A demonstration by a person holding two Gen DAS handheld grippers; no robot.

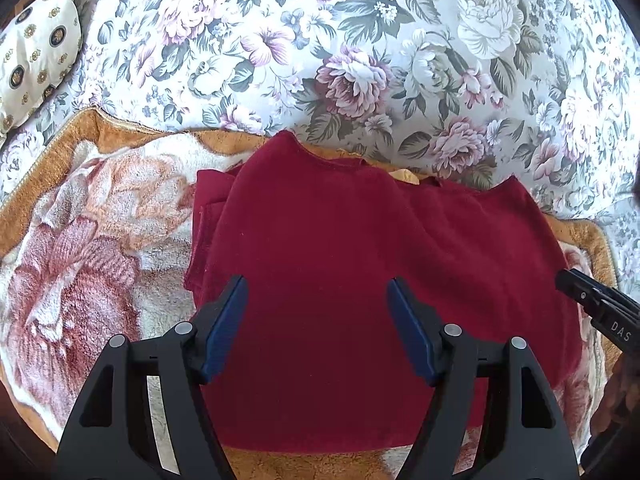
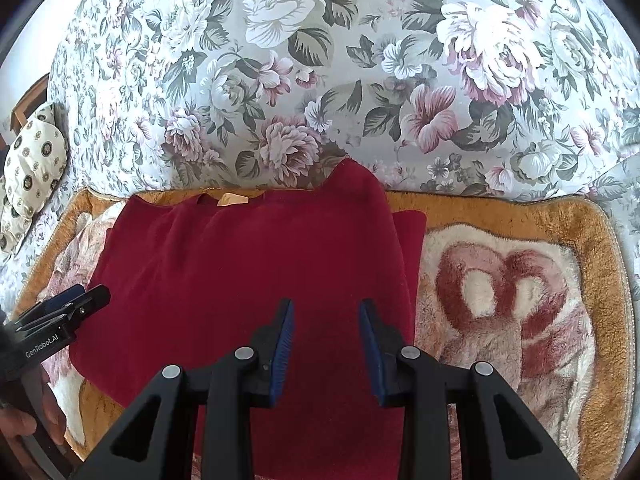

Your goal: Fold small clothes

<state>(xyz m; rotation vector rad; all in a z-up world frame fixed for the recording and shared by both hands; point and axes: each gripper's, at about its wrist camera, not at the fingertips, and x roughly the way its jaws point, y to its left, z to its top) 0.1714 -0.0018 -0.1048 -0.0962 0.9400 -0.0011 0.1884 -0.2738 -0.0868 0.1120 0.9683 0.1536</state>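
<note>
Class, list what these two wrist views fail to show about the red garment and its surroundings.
- Red garment near hem: left wrist view, covered by the left gripper.
- Neck label: right wrist view, too small to read.
- Right gripper: hides the garment's lower middle.

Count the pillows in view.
1. The spotted cream pillow lies at the far left edge of the flowered bedspread, beyond the blanket. Others may lie out of frame.

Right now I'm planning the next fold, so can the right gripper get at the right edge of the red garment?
Probably yes. The right gripper hovers open over the red garment, whose right edge lies just beside it on the fleece blanket, uncovered. The left gripper is at the far side, out of the way.
</note>
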